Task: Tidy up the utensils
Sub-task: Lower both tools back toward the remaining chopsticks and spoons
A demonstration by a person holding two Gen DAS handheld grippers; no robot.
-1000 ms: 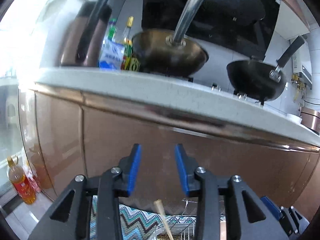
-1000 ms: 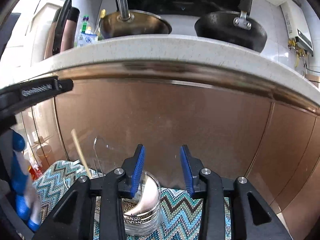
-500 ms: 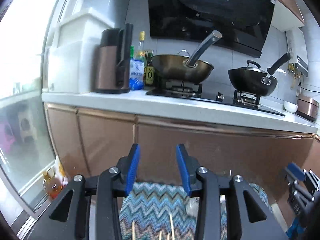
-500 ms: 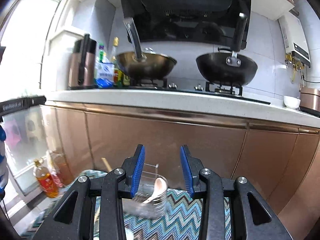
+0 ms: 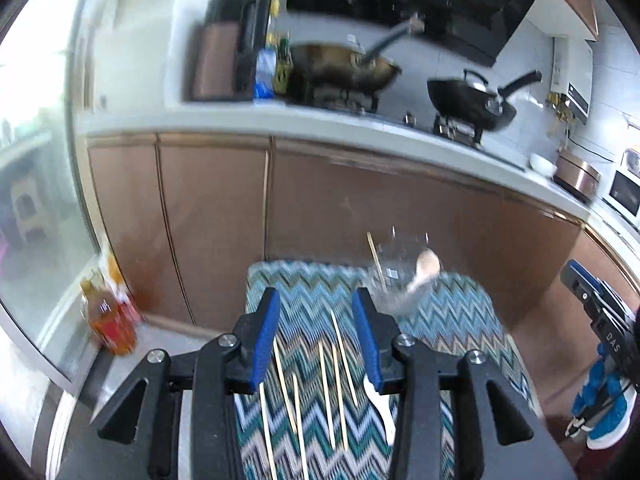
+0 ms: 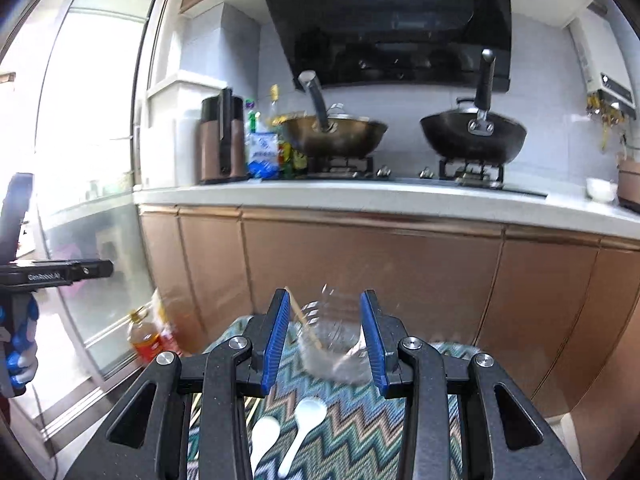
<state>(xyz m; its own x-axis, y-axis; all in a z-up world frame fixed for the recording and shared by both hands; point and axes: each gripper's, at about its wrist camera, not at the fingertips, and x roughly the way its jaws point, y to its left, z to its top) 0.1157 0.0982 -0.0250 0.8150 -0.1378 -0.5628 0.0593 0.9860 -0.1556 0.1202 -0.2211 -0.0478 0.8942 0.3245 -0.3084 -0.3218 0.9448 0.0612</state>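
Ahead, clear holder point(image 6: 334, 344) beyond spoons point(image 6: 302, 426).

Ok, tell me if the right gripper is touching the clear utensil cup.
Cannot tell. In the right wrist view the right gripper frames the clear cup between open fingers, but blur and depth hide any gap.

A zigzag mat point(image 5: 316, 292) lies on the floor before the cabinet fronts point(image 5: 216, 216). Several chopsticks point(image 5: 340, 384) lie loose on its near part, with a spoon point(image 5: 380, 400) just to their right — the right wrist view shows two spoons point(image 6: 308, 420) side by side there. At the mat's far end stands a clear holder point(image 5: 396, 280); one chopstick and what seems to be a spoon lean inside it, though blur hides the detail. Left of the mat, bottles point(image 5: 108, 316) stand by the glass door. On the counter above — two woks point(image 6: 336, 136).
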